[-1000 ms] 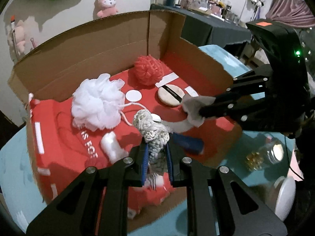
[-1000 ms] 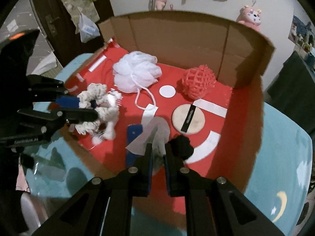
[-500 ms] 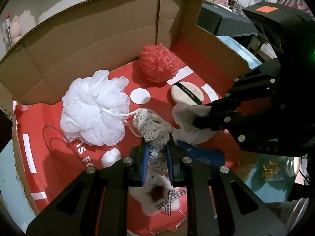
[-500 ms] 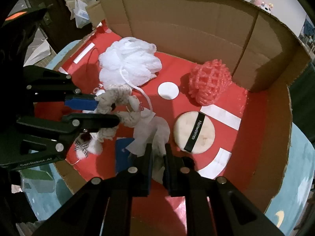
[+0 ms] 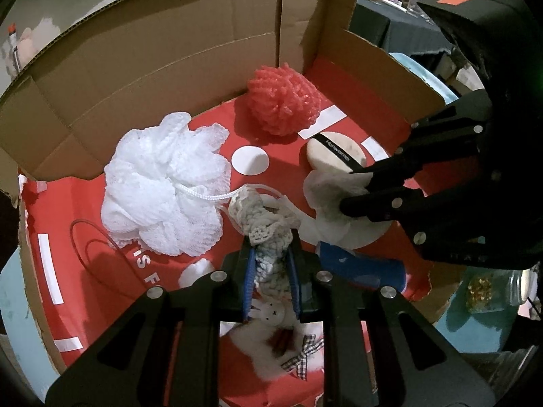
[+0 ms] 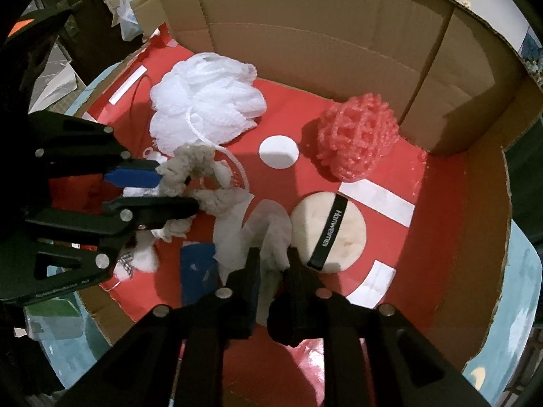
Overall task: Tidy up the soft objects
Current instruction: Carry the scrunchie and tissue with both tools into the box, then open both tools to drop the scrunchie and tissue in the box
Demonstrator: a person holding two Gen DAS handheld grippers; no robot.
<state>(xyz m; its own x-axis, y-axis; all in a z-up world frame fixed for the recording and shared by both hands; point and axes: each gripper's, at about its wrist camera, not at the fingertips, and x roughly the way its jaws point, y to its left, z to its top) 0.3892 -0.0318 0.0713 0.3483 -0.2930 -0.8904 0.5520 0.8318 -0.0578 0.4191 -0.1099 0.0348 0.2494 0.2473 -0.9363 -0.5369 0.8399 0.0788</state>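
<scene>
Knitted cloth (image 5: 271,234) pinched inside cardboard box (image 5: 190,54).

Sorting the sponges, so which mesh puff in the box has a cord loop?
The white mesh puff; a white cord trails from it. The red puff shows none.

— How many mesh bath puffs sit in the red-lined cardboard box (image 5: 203,34)?
— Two: one white mesh puff (image 5: 166,186), one coral-red mesh puff (image 5: 283,100).
— Round things?
— One beige powder puff with a black band (image 6: 329,234).
— Anything else?
— One grey-white knitted item (image 5: 268,234), one white crumpled cloth (image 6: 268,234), one blue flat piece (image 6: 198,271).
</scene>
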